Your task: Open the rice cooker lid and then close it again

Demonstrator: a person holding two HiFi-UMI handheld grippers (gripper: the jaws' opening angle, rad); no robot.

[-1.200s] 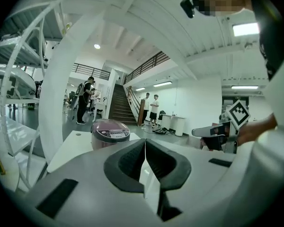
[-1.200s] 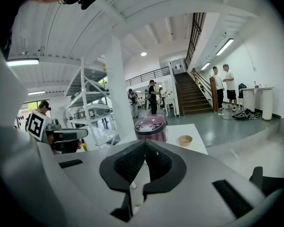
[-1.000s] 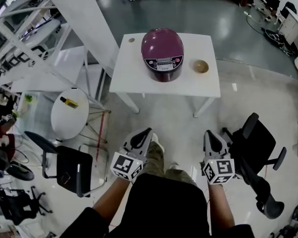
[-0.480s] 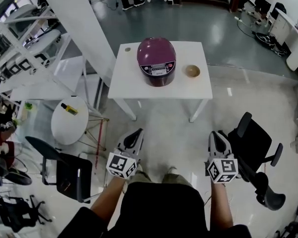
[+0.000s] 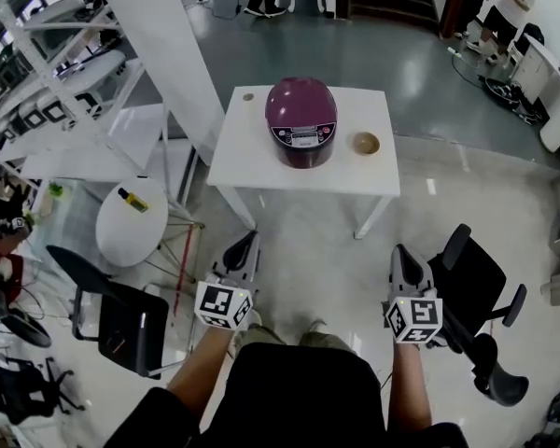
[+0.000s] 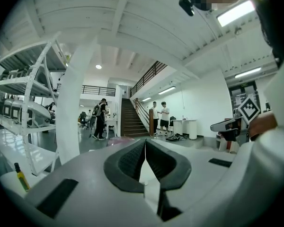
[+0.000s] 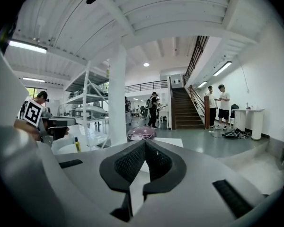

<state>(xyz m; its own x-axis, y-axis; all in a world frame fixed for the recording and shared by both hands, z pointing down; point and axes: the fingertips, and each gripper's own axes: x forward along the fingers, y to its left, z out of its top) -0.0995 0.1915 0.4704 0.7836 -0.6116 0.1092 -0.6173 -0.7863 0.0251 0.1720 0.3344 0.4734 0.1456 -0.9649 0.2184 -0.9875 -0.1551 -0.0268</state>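
A purple rice cooker (image 5: 301, 119) with its lid down stands on a white square table (image 5: 252, 157), well ahead of me across bare floor. The right gripper view shows the cooker (image 7: 141, 133) small and far off, just above the jaws. My left gripper (image 5: 247, 242) and right gripper (image 5: 403, 253) are held side by side in front of my body, far short of the table. The left gripper (image 6: 145, 141) is shut, its pads meeting with nothing between them. The right gripper (image 7: 145, 142) is likewise shut and empty.
A small tan bowl (image 5: 366, 143) sits right of the cooker. A round white side table (image 5: 117, 236) with a yellow bottle (image 5: 132, 200) stands to my left, beside a black chair (image 5: 112, 317). Another black chair (image 5: 471, 283) is at my right. A white pillar (image 5: 168, 45) and shelving stand left of the table.
Both grippers have risen a little and stayed shut; the left one has drifted leftward. The person has stepped forward, and the table now sits slightly lower in the head view.
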